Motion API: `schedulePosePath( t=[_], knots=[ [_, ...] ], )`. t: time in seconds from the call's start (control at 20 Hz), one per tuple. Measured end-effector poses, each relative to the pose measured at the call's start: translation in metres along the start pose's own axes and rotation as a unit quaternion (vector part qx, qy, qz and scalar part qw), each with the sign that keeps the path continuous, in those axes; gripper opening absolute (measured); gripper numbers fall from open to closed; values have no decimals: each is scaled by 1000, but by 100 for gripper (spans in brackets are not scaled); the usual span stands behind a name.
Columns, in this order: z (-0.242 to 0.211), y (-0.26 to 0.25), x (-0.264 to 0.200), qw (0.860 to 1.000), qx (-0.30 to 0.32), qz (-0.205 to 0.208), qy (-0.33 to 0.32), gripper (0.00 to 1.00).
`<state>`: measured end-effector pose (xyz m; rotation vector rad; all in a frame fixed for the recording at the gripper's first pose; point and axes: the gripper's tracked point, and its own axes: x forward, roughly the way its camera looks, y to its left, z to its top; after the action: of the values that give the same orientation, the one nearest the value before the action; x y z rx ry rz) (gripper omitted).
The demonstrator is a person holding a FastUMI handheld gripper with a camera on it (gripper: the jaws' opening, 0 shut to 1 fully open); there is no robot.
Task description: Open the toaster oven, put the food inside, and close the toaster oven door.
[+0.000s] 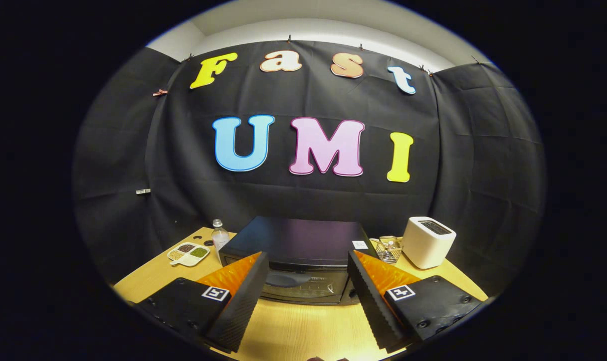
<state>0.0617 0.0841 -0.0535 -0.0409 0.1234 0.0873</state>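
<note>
Wooden surface [293,326] runs out ahead under the booth wall, everything on it sits toward the far half. Toaster oven [295,250] is the big black box dead ahead, centred on the gap between the fingers and just beyond their tips; long axis runs left-right, square across the line of approach, glass door [303,286] facing us and looks closed, a dark handle bar visible across its upper part. Nothing is in contact with it. Gripper [307,265] is spread wide and empty: left finger [243,296] and right finger [371,301] frame the door's left and right ends, ribbed pads facing inward, bare wood between them. Judgement: step in hand is opening the door, task is at its start; the approach is basically straight forward with a slight drop to door-handle height, no lateral correction needed, fingers need to close down a lot before they can take the handle. White toaster [427,240] stands to the right of the oven, apart from it, with a small clear glass container [387,249] tucked between the two, near the oven's far right corner. Left of the oven: a small clear bottle [219,233] just beside its far left corner, then a white divided dish [188,253] further left holding four small portions, likely the food to go in, can't tell what it is. Dish lies left of the left finger, so the pickup later means swinging left.
</note>
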Motion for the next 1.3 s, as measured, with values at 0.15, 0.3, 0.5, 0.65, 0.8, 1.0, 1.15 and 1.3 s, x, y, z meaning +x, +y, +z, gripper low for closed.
schedulePosePath(
  t=[0.15, 0.3, 0.5, 0.65, 0.8, 1.0, 1.15, 1.3],
  knots=[
    [-7, 13, 20, 1000, -7, 4, 9, 98],
    [-21, 23, 37, 1000, -7, 5, 28, 98],
    [-39, 34, 55, 999, -11, 5, 46, 98],
    [-51, 36, 70, 998, -12, -2, 60, 98],
    [-59, 32, 89, 998, -4, -14, 67, 98],
    [-82, 29, 108, 995, -2, -19, 98, 98],
    [-85, 31, 105, 995, -16, -23, 94, 98],
    [-90, 27, 107, 994, 12, -28, 103, 97]
  ],
)
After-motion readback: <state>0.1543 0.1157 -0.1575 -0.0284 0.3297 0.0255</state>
